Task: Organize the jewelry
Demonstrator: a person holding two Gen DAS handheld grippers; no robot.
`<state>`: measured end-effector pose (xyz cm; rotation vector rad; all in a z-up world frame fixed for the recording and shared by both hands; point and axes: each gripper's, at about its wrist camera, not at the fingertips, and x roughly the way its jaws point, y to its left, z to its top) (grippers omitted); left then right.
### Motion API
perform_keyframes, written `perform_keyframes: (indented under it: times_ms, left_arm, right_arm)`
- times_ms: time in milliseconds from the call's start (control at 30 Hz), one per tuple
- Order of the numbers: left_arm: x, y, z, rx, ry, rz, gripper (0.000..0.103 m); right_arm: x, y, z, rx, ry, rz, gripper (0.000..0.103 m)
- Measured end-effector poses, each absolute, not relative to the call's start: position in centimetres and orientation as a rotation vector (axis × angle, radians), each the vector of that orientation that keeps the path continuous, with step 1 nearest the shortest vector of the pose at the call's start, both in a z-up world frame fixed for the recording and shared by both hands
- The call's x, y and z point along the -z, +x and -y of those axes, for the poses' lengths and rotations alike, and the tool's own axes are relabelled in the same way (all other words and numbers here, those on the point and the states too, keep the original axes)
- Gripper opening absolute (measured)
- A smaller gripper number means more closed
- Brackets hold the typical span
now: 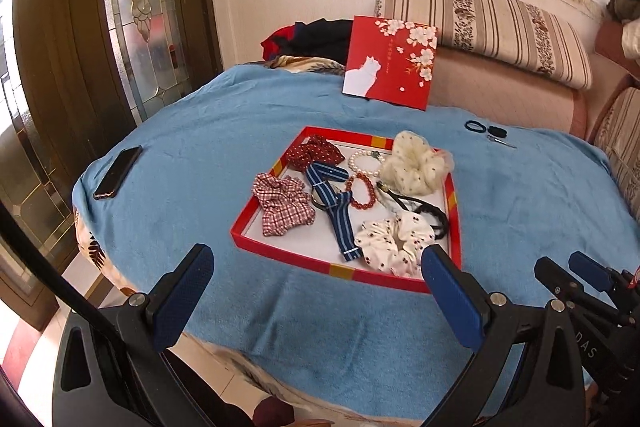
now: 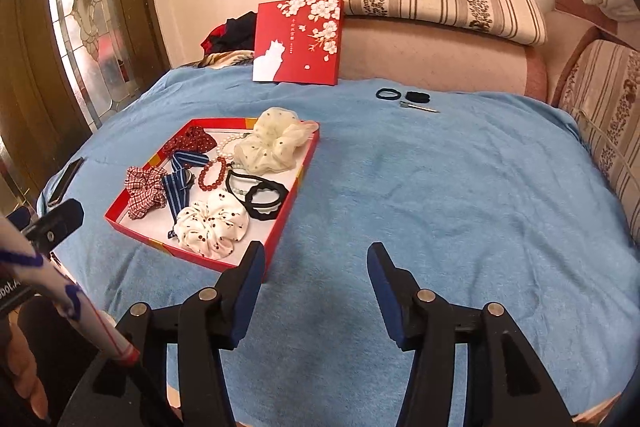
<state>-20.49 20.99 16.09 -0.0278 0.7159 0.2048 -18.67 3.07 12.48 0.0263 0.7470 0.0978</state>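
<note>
Near the table's (image 2: 440, 187) front edge, my claws, left (image 1: 316, 291) and right (image 2: 316, 279), gape empty (nothing between); the striped strap (image 1: 336, 211) in the red tray (image 1: 280, 259) runs front-to-back.

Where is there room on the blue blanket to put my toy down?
The biggest bare patch of fuzzy blue blanket lies right of the shallow red cardboard tray, in front of the small black hair ties. A narrower strip runs between the tray and the black phone. The tray itself is crowded.
</note>
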Motion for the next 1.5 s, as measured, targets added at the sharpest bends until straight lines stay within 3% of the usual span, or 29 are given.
perform_keyframes:
  times_ms: [1500]
  left_arm:
    - [-13.1,-18.5,-23.5,-0.165,-0.113,-0.84,0.103]
  right_arm:
    - [-11.4,-17.1,-8.7,-0.084,-0.085,-0.792,0.067]
